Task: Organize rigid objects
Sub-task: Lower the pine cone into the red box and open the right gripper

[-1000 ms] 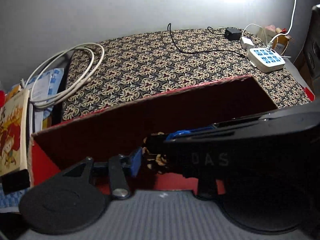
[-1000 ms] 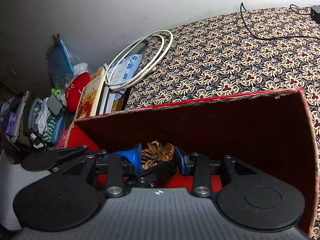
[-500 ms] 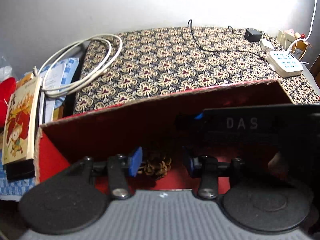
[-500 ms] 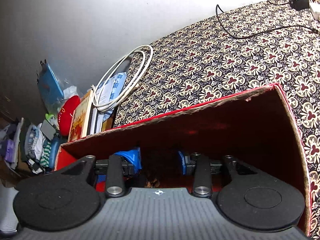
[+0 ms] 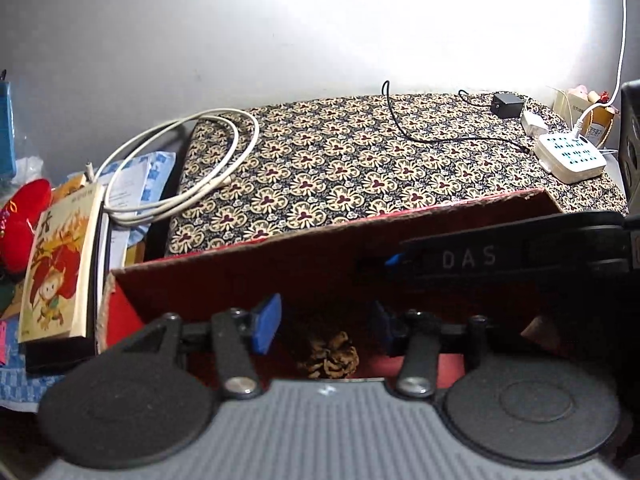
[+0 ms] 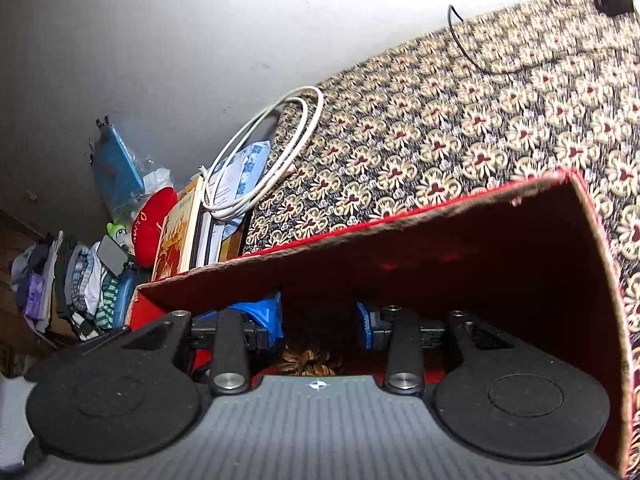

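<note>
A pine cone lies on the floor of the red box. The left gripper is over it, its jaws opening, not touching the cone. The right gripper also reaches into the box, fingers apart, holding nothing.

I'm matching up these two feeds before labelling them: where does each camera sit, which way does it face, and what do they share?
Left wrist: on the left gripper, facing down into the red box at a pine cone; its jaws are opening, clear of the cone; the right gripper crosses at right.
Right wrist: on the right gripper, inside the same box; pads apart above the cone.
Shared: box, cone, patterned cloth, white cable.
</note>
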`<state>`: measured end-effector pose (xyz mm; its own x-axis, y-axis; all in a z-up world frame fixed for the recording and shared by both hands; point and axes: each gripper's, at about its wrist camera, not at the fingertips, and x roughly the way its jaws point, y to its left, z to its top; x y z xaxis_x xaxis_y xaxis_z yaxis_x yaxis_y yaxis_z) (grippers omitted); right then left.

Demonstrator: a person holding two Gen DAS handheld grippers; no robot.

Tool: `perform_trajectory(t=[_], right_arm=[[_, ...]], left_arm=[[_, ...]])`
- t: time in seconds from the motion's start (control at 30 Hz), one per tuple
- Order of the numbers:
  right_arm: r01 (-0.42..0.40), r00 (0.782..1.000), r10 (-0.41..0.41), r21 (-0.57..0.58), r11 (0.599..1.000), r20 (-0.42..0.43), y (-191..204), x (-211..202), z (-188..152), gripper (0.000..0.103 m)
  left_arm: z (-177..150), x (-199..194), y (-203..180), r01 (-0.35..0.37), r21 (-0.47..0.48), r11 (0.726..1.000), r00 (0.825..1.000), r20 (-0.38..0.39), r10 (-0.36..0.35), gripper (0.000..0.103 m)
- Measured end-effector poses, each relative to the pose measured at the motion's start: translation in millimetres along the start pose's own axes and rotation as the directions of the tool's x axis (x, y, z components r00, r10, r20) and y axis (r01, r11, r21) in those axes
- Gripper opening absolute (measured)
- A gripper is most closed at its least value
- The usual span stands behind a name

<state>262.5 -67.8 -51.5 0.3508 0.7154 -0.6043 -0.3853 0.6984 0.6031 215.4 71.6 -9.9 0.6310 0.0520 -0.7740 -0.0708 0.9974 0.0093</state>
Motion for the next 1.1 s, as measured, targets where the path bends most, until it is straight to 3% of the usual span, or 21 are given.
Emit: perform_trajectory(t=[0.2,0.5,0.93,1.1], right_arm=[[0.006,0.997,0.002,-0.104,0.995,0.076,23,-32,-8,0.021],[-0.020,0.982,0.044,-0.133,0.991,0.182,40,-84,-40,0.021],[0.002,0.949,0.065,-0.211,0.978,0.310,60,-138,-94,0.023],[-0.001,0.947,0.072,-0.220,0.975,0.313,64,-149,-111,0.025]], left_arm=[[1,-13,4,-0.049,-0.020,0.999,0.998,0.038,0.050,0.053],[-11,-68,-5,-0.128,-0.015,0.992,0.987,0.097,0.129,0.055],[-47,-132,-27,-0.149,0.008,0.989,0.982,0.116,0.147,0.062],[-62,-145,-33,-0.152,0.021,0.988,0.983,0.102,0.150,0.063]])
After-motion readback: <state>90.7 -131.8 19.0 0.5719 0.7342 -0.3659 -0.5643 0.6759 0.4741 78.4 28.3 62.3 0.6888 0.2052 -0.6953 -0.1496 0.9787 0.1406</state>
